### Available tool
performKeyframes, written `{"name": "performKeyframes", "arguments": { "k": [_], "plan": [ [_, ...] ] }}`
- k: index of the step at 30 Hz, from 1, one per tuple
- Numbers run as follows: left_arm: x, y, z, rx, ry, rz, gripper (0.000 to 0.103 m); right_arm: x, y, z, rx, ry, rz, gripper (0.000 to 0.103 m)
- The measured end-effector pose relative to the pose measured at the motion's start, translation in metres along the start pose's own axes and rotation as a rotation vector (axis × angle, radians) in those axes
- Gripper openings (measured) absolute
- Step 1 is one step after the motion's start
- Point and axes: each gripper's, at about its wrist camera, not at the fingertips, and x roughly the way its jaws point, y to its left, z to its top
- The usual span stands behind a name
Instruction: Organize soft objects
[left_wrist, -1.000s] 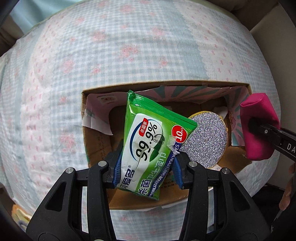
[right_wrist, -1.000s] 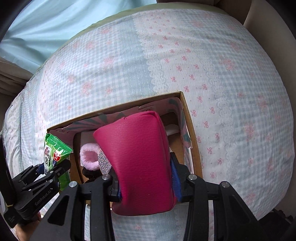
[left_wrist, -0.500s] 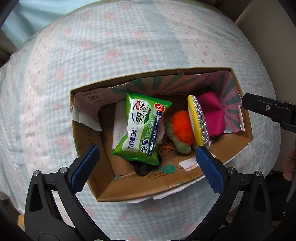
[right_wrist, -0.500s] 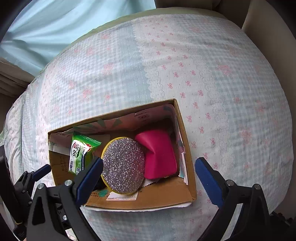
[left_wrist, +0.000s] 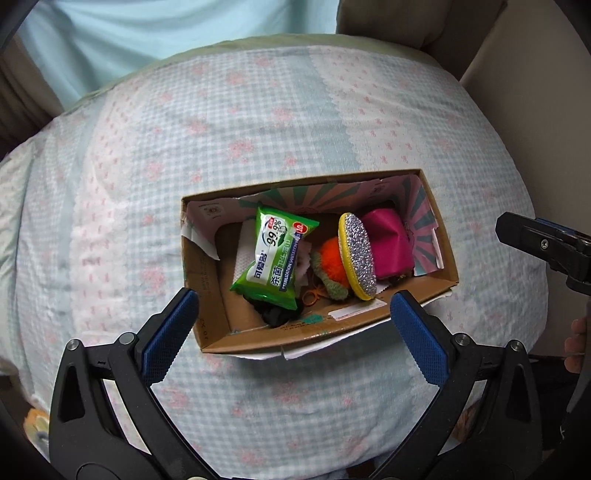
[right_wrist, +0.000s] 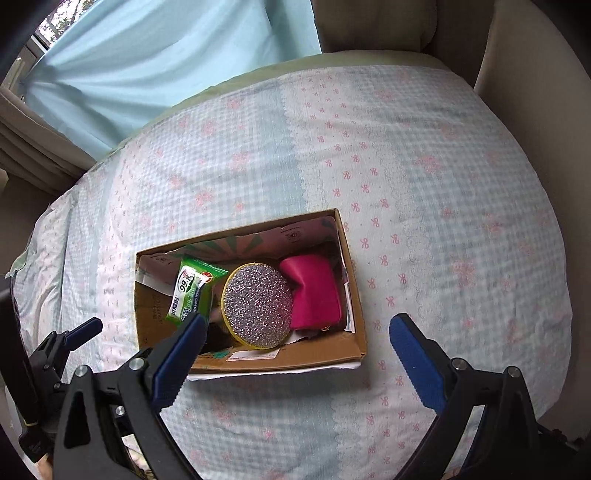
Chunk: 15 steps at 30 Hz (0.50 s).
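On the bed, spread with a checked pale-blue quilt dotted with pink bows, sat the open cardboard box holding all the soft things I was sorting. Starting from the left of the box in my left wrist view, I saw the green wipes packet leaning upright against a white folded cloth, with something black tucked under its lower end. Next to it lay the orange pompom with a green fuzzy trim, and just beside that stood the round glitter sponge, on edge, with a yellow rim. To its right, touching it, the magenta pouch filled the right end of the box. My left gripper hung above the near wall of the box with its jaws spread wide and nothing between them; they had just been opening. My right gripper was likewise above the near side of the box, jaws wide apart and empty, having just been opening too. In the right wrist view the sponge showed its sparkling face and the pouch lay between it and the box's right wall. Beyond the bed hung a light blue curtain.
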Motion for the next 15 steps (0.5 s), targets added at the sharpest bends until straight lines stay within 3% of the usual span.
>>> {"name": "performKeyframes", "arguments": {
  "k": [6,11,15],
  "plan": [
    [-0.090,-0.023,-0.002,-0.065,-0.154,0.021,0.103,-0.084,-0.006,-0.002,-0.099,-0.120,0.004,0.099],
    [-0.183,-0.051,-0.003,-0.094,-0.353,0.041,0.103,-0.178,-0.003,-0.008,-0.247,-0.305,-0.045,0.099],
    [-0.250,-0.069,-0.009,-0.136,-0.530,0.043,0.103,-0.240,-0.007,-0.019,-0.283,-0.443,-0.050,0.099]
  ]
}}
